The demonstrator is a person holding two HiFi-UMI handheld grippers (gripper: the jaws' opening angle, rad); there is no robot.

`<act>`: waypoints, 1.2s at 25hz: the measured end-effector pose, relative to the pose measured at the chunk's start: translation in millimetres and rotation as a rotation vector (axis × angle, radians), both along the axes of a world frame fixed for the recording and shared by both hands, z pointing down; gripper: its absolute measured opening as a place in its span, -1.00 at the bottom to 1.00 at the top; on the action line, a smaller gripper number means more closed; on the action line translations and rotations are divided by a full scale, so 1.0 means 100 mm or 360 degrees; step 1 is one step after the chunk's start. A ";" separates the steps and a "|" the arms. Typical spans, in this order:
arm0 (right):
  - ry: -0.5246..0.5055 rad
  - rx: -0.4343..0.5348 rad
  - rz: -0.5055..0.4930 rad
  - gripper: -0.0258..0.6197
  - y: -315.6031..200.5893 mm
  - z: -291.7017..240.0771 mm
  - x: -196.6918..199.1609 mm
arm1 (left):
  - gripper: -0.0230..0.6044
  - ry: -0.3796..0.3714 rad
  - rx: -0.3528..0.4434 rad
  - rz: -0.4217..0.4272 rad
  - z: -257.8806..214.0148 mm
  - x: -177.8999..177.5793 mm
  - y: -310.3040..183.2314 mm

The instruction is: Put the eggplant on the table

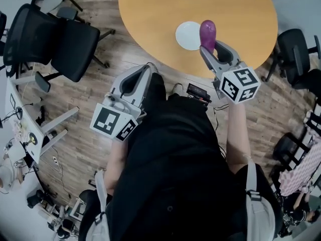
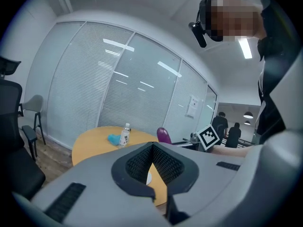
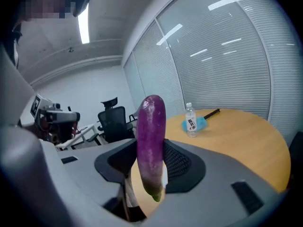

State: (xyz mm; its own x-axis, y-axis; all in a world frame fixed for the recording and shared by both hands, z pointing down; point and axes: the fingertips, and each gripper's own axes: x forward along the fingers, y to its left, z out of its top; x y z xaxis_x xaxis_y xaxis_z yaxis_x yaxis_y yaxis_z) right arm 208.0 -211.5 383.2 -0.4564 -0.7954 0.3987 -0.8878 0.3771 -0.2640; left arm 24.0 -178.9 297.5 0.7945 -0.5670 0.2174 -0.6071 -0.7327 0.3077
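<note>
You are at the carrying step. Your right gripper (image 1: 211,48) is squeezed onto the eggplant (image 1: 207,33) and holds it standing up, above the near edge of the table (image 1: 241,14), just beside the white plate (image 1: 186,35) on the table. It is not set down yet. Your left gripper (image 1: 147,68) is off the table, on its near side, jaws closed together with nothing in them. Next, I think you should lower the eggplant onto bare table and then let go gently, so it does not roll.
</note>
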 end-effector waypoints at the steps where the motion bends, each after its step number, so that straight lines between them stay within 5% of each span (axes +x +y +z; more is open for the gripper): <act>1: 0.0061 -0.0028 -0.0020 -0.36 -0.08 0.09 -0.01 | -0.89 0.0002 0.0000 -0.0026 -0.01 -0.06 -0.04; 13: 0.0622 -0.0305 -0.0223 -0.36 -0.59 1.08 -0.04 | -0.89 -0.0015 -0.0035 -0.0249 0.06 -0.61 -0.25; 20: 0.0743 -0.0517 -0.0282 -0.36 -0.70 1.67 -0.10 | -0.89 -0.0018 -0.0078 -0.0311 0.16 -0.89 -0.37; 30: 0.0902 -0.0720 -0.0305 -0.36 -0.74 2.11 0.11 | -0.89 -0.0047 -0.0113 -0.0286 0.21 -0.82 -0.48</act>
State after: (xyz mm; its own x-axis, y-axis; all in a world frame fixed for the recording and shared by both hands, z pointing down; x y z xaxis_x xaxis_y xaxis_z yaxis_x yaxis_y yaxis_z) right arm 218.9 -285.2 594.6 -0.1980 -0.4251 0.8832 -0.8635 0.5020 0.0480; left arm -57.8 -227.4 318.4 0.6746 -0.6813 0.2840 -0.7356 -0.5888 0.3349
